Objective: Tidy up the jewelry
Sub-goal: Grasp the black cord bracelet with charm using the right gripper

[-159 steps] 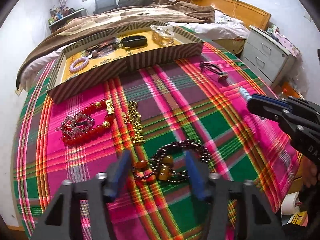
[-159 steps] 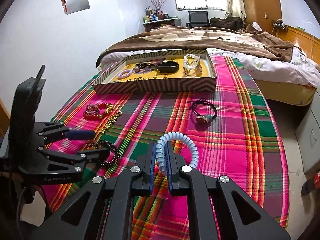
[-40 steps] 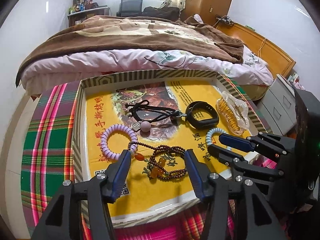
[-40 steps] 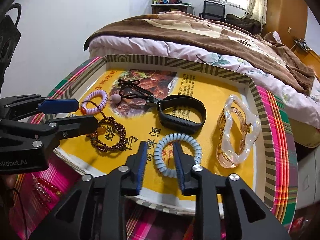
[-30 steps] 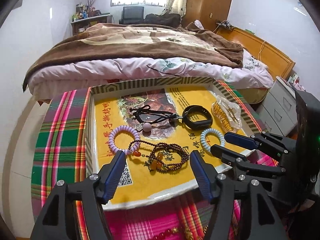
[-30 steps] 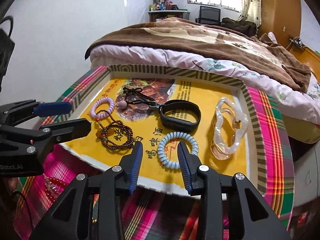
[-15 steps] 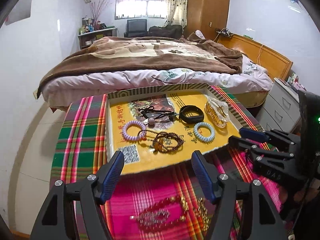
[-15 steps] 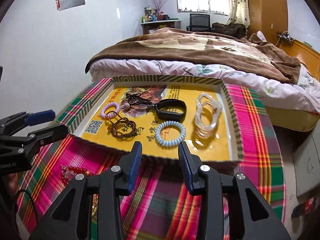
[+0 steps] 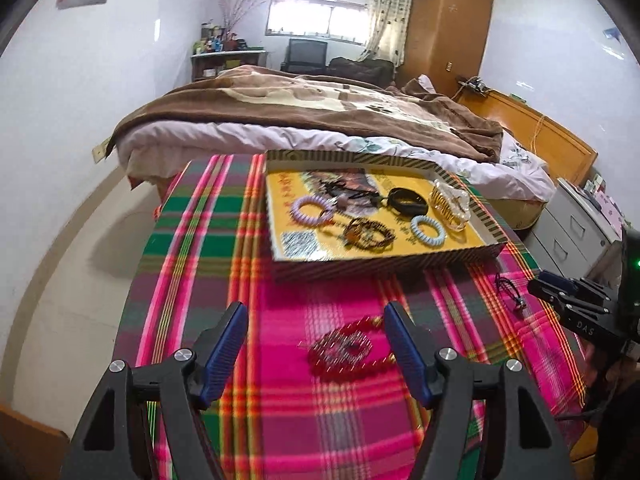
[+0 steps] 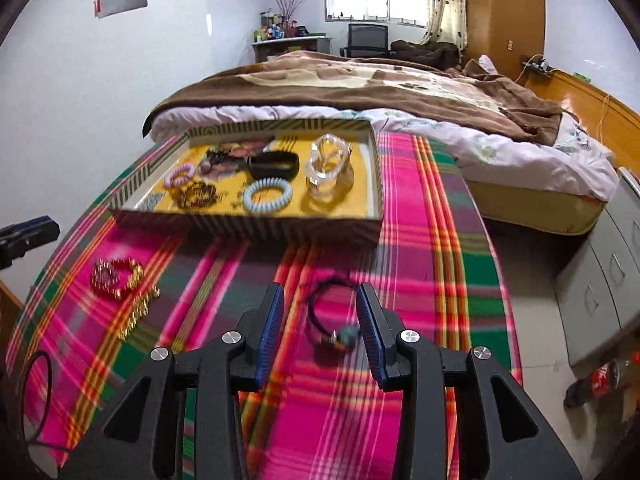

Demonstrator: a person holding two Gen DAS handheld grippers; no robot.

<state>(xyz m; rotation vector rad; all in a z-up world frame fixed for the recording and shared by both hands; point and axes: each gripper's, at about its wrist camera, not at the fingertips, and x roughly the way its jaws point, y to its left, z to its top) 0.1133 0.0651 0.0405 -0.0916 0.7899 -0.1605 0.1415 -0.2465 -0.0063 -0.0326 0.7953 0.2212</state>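
A striped-walled tray [image 9: 384, 270] [image 10: 248, 227] with a yellow floor holds a lilac coil band [image 9: 311, 209], a brown bead bracelet [image 9: 370, 233], a blue coil band [image 10: 267, 195], a black band [image 10: 274, 164] and a clear bangle [image 10: 329, 164]. A red bead bracelet [image 9: 352, 350] [image 10: 114, 274] lies on the plaid cloth. My left gripper [image 9: 316, 336] is open and empty, with the red bracelet between its fingers. My right gripper [image 10: 319, 322] is open and empty over a black cord bracelet with a teal bead [image 10: 334, 322].
A gold chain [image 10: 138, 312] lies beside the red bracelet. The round table with plaid cloth [image 9: 208, 248] stands against a bed [image 10: 380, 92]. A grey drawer cabinet [image 10: 604, 272] and a cola bottle [image 10: 600, 376] on the floor are at the right.
Both grippers have pulled back from the tray toward the table's near side, leaving the blue coil band and brown bead bracelet in the tray. Both stay open.
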